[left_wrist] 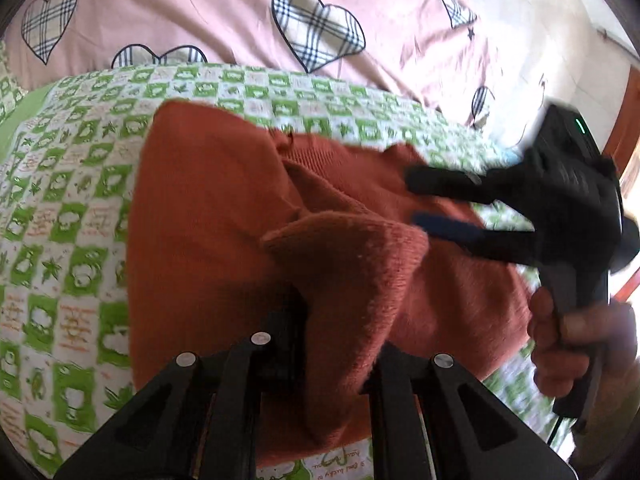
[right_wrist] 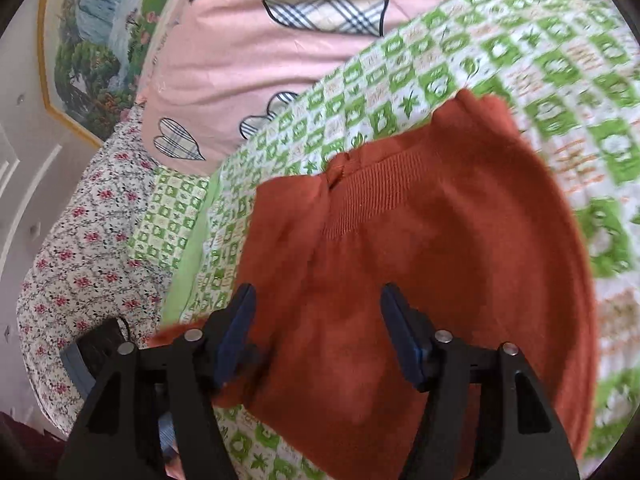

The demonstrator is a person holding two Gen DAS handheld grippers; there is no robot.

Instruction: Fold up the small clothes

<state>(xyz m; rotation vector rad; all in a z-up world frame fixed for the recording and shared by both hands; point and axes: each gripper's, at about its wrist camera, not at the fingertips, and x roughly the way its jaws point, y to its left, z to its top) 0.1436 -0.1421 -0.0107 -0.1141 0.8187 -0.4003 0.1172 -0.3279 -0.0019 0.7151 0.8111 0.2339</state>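
A rust-orange knitted garment [left_wrist: 208, 216] lies spread on a green-and-white checked sheet [left_wrist: 68, 208]. My left gripper [left_wrist: 320, 312] is shut on a raised fold of the garment [left_wrist: 352, 264], and its fingertips are hidden under the cloth. My right gripper [left_wrist: 428, 200] shows at the right in the left wrist view, open and empty just above the garment, held by a hand [left_wrist: 568, 340]. In the right wrist view my right gripper [right_wrist: 320, 320] is open over the garment [right_wrist: 440, 240], whose ribbed band [right_wrist: 372, 196] faces away.
A pink quilt with plaid hearts [left_wrist: 248, 20] lies behind the sheet. A floral cloth [right_wrist: 80, 248] and a dark object [right_wrist: 96, 344] lie at the left in the right wrist view. A framed landscape picture [right_wrist: 92, 48] hangs on the wall.
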